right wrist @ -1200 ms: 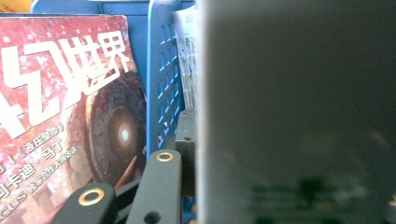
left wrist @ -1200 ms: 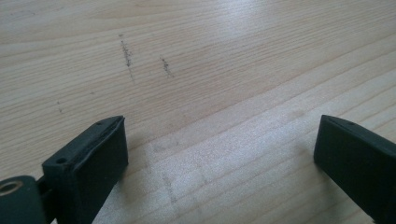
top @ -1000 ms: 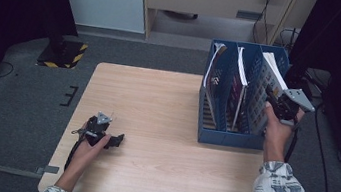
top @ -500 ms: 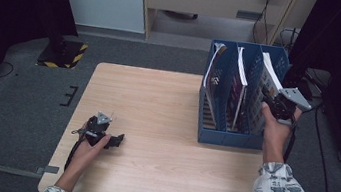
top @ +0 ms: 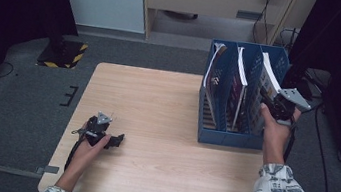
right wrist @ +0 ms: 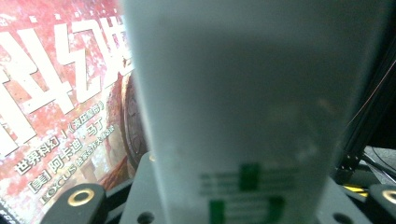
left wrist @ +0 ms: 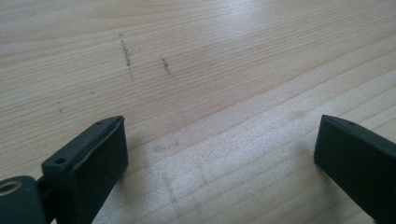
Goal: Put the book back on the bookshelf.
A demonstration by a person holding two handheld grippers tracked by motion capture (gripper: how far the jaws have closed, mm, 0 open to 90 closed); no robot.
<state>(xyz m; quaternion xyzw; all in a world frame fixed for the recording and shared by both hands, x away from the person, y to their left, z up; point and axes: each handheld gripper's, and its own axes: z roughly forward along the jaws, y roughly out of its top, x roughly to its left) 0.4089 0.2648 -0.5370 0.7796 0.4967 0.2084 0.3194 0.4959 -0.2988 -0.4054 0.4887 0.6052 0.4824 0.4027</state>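
The wooden table [top: 164, 125] carries a blue three-slot file rack [top: 226, 134] at its right edge, each slot holding one upright book or magazine. Your right gripper [top: 278, 103] sits at the rightmost slot, against the white-paged book [top: 268, 77] that leans there; in the right gripper view the book's pale page edge [right wrist: 252, 93] runs straight up between the jaws, long axis vertical, with a red-covered magazine [right wrist: 60, 93] behind it. The jaws appear clamped on this book. Treat any extraction as a pull upward along that axis. Your left gripper [top: 102, 134] rests on the table well apart from the rack, jaws spread, holding nothing.
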